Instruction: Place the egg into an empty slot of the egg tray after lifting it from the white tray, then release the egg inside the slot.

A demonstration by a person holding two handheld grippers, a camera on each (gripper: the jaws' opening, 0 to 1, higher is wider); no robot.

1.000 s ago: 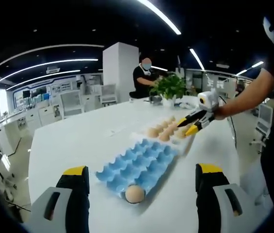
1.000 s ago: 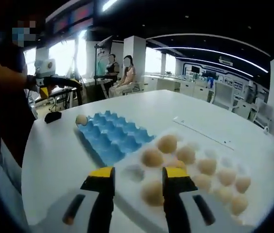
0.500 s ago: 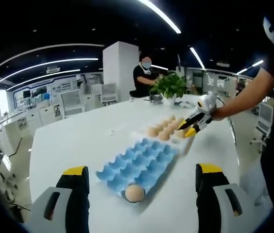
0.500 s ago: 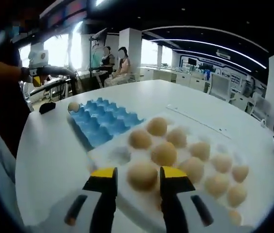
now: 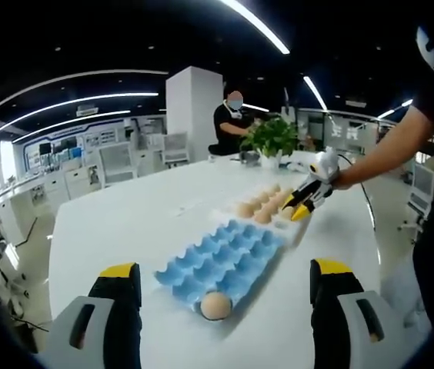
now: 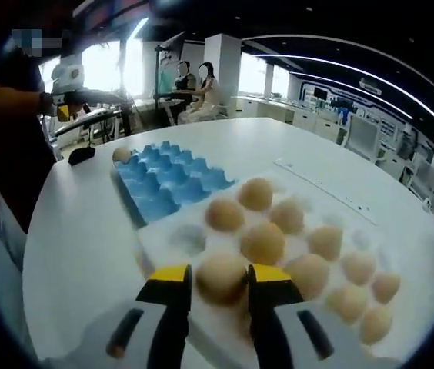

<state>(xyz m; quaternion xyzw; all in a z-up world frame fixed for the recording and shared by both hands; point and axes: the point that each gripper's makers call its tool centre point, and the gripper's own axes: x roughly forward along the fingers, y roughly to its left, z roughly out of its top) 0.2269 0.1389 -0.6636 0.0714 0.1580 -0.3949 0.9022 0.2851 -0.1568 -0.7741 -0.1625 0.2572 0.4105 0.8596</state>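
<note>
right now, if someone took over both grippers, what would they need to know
Right gripper: jaws on either side of an egg in the white tray; whether it is gripped is unclear, and it is not lifted.
Left gripper: open, empty, hovering near the blue egg tray.
Done: one egg in tray sits in a near slot.
Left: close, lift, carry to an empty blue slot, release.
</note>
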